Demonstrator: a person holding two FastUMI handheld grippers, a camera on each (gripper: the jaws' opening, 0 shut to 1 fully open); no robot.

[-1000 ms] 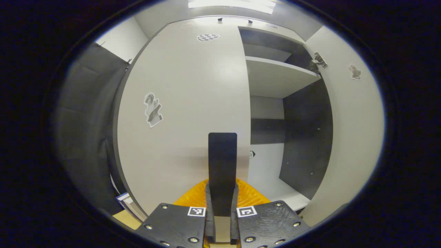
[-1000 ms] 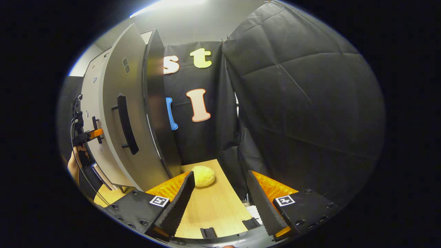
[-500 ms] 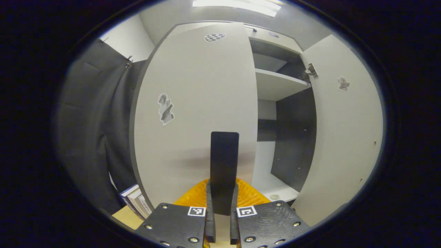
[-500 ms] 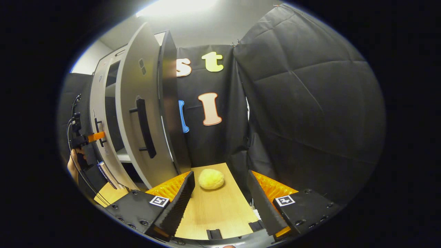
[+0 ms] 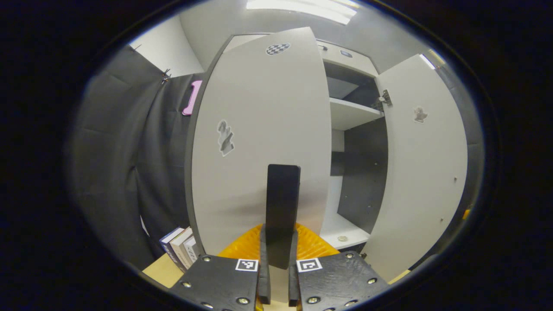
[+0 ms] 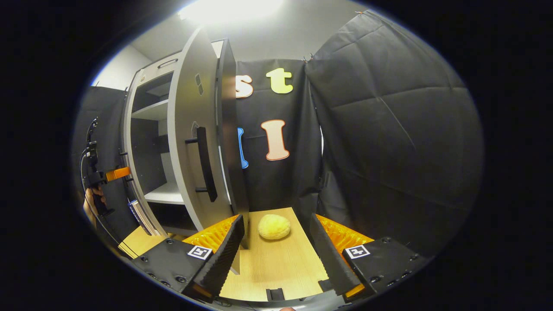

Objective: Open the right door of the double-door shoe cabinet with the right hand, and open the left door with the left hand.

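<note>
Left tongs [image 5: 278, 242]: pinched on the left handle [image 5: 282, 207], the dark upright bar rising straight ahead between the two fingers; both fingers press its sides.
Left handle: long axis vertical, in line with the tongs' forward look, mounted on the left door [image 5: 259, 129].
Left door: directly ahead of the left tongs, its pale face spread on both sides of the handle; swung partway off the cabinet [image 5: 352, 142], whose shelves show to the right of the tongs.
Right door: in the left gripper view it stands right of the tongs [image 5: 425, 155], swung wide, hinge at its upper edge; in the right gripper view it lies ahead and left of the right tongs [image 6: 274, 259], its handle [image 6: 205, 164] upright on the face.
Right tongs: spread wide, pinching nothing, low over the tabletop [image 6: 276, 263], apart from the right door.
Key relation: the left door's hinge side lies to the left of the left tongs, so I judge the coming pull should arc back and leftward, keeping the grip square to the vertical handle.
Nearer hand: the left one, already on its handle; seen far left in the right gripper view [image 6: 110, 174].
Progress: the right door looks done; the left door seems mid-swing.
Other: books [image 5: 179, 246] low left of the left tongs; a yellow bun [image 6: 274, 227] just ahead, between the right tongs' fingers on the tabletop.
</note>
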